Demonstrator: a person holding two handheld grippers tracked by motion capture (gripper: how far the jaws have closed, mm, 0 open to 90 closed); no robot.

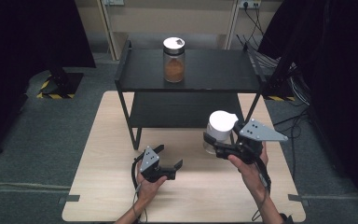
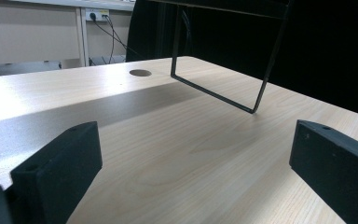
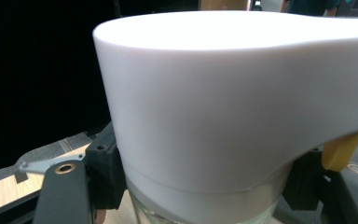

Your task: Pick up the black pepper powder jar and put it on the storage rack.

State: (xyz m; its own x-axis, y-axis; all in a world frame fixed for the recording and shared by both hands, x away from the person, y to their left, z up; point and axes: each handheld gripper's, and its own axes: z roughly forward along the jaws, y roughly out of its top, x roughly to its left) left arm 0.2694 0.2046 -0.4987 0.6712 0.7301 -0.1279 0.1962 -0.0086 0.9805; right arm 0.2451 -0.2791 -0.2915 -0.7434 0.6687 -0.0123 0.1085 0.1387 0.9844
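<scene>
The right gripper (image 1: pixel 216 147) holds a jar (image 1: pixel 217 133) with a big white lid (image 3: pixel 233 93). Its jaws are closed on the jar, one on each side, just under the lid. The jar is out in front of the black shelf (image 1: pixel 191 70), over the right part of the wooden table (image 1: pixel 121 196). From the pictures it is hard to tell if the jar stands on the table or is lifted a little. The jar looks like clear glass, so it is hard and smooth and could slip. It could also break if it drops or bangs the shelf. It looks almost empty, so it is likely light. The lid is wide and sticks out past the glass, so the spot right below the lid is a good place to hold, because the lid's edge can stop the jar from sliding down. The left gripper (image 1: pixel 171 169) rests low over the table with its jaws wide apart and nothing between them. A second jar (image 1: pixel 174 59) with brown powder stands on top of the shelf.
</scene>
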